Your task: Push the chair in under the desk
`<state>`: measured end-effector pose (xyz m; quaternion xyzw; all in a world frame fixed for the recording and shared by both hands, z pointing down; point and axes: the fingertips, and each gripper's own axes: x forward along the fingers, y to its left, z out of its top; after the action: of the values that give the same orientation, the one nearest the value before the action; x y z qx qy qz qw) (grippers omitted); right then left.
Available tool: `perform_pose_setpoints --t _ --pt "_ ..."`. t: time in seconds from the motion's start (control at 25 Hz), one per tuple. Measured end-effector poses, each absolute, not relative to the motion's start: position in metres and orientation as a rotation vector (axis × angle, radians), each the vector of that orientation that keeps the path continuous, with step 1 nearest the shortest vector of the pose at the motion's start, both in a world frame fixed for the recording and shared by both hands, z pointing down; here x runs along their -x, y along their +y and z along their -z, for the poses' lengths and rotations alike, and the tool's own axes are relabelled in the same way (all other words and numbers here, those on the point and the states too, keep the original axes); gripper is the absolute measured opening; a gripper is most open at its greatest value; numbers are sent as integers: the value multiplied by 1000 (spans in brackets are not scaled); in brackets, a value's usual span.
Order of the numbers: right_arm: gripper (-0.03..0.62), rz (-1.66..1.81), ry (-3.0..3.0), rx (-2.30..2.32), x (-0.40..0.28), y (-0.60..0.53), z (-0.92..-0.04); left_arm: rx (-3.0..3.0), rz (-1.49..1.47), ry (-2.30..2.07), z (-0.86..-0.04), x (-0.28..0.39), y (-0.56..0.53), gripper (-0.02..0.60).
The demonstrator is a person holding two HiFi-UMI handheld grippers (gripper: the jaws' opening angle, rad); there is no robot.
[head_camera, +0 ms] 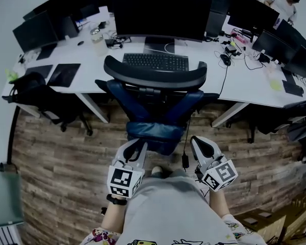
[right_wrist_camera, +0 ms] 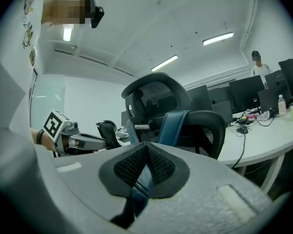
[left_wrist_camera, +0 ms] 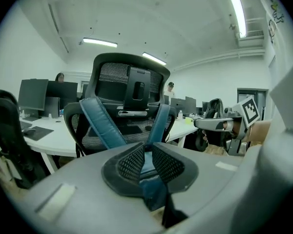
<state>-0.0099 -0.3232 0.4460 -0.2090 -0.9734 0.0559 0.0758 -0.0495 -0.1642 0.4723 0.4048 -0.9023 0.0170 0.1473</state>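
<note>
Two tongs are held low at the near edge, each with its jaws closed tip to tip and gripping nothing. The left tongs (head_camera: 135, 147) reaches the blue lower-back block of the chair (head_camera: 155, 93); contact cannot be confirmed. The right tongs (head_camera: 197, 144) stands just right of that block. The chair lies straight ahead of both, backrest toward the operator and seat toward the counter (head_camera: 245, 80), partly drawn out, so the push axis runs near to far. Neither hand is clearly nearer. The chair has smooth blue struts converging in a V, a black mesh back and a curved black headrest band. Under it is a wood-grain plank floor (head_camera: 56, 157). Farther off, the smooth white counter carries a black keyboard (head_camera: 155, 61) and a monitor (head_camera: 160, 11).
</note>
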Motion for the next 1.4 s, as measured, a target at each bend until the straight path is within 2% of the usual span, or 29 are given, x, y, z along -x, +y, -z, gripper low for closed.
perform_pose_setpoints --t 0.2,1.4 --pt "2 -164 -2930 606 8 -327 -446 -1173 -28 -2605 -469 49 -167 11" --pt "1 -162 -2921 574 13 -336 -445 -1183 -36 -2635 -458 56 -163 11"
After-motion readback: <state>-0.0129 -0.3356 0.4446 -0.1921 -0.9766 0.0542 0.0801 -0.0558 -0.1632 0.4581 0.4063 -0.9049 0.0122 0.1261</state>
